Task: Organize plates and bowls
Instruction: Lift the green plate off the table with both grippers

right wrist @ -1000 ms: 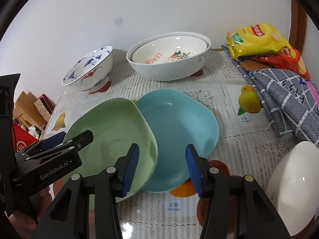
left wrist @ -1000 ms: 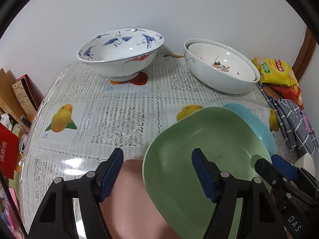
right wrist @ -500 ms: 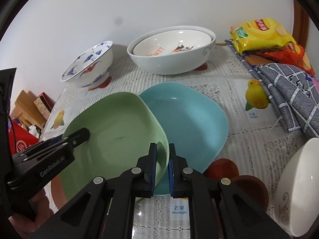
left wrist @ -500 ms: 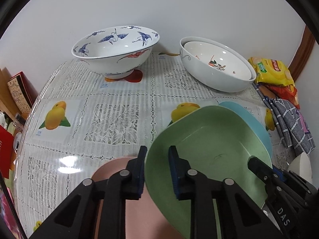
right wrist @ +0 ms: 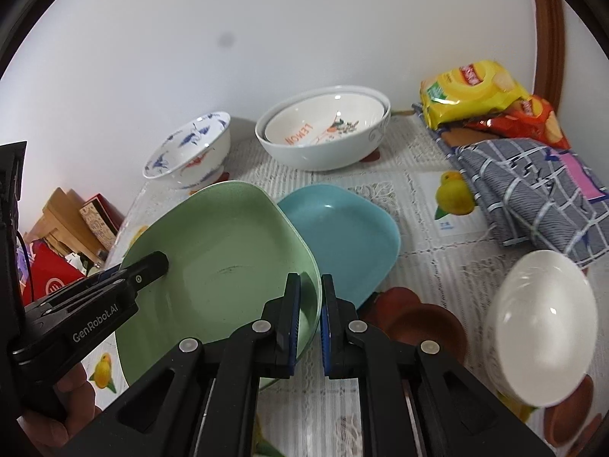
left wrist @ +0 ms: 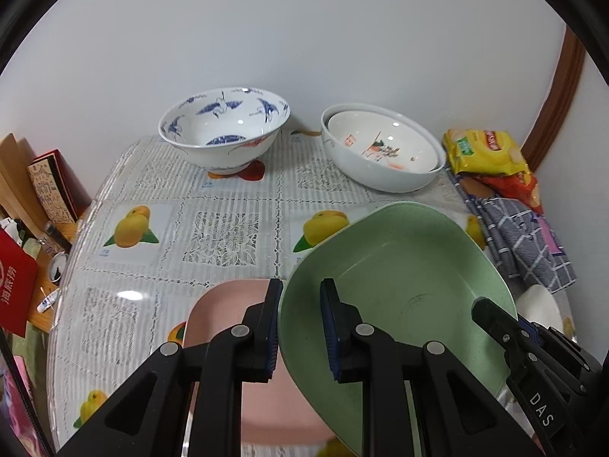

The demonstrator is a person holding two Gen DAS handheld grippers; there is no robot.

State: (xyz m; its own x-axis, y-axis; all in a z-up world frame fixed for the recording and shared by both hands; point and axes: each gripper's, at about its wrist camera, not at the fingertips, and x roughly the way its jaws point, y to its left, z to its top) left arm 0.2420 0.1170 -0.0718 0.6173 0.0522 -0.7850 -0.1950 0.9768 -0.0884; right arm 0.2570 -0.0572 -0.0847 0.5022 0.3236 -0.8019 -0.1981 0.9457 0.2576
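Note:
A green plate [left wrist: 403,289] [right wrist: 220,266] hangs tilted above the table, held by both grippers. My left gripper [left wrist: 300,323] is shut on its left rim, and my right gripper [right wrist: 309,318] is shut on its right rim. Under it a pink plate [left wrist: 224,312] lies on the table at the left, and a blue plate [right wrist: 342,236] lies at the right. At the back stand a crane-patterned bowl [left wrist: 224,129] [right wrist: 190,152] and two nested white bowls [left wrist: 380,152] [right wrist: 323,129]. A plain white bowl [right wrist: 540,327] sits at the near right.
Yellow and red snack bags [right wrist: 479,99] and a folded checked cloth [right wrist: 533,190] lie at the right edge by the wall. Boxes and red packaging [left wrist: 38,190] sit below the table's left edge. A hand [right wrist: 57,411] holds the left gripper. The tablecloth [left wrist: 224,228] has lemon prints.
Both grippers closed on the green plate's opposite rims, then lifted it off the pink and blue plates; it now hangs higher and more of the blue plate shows.

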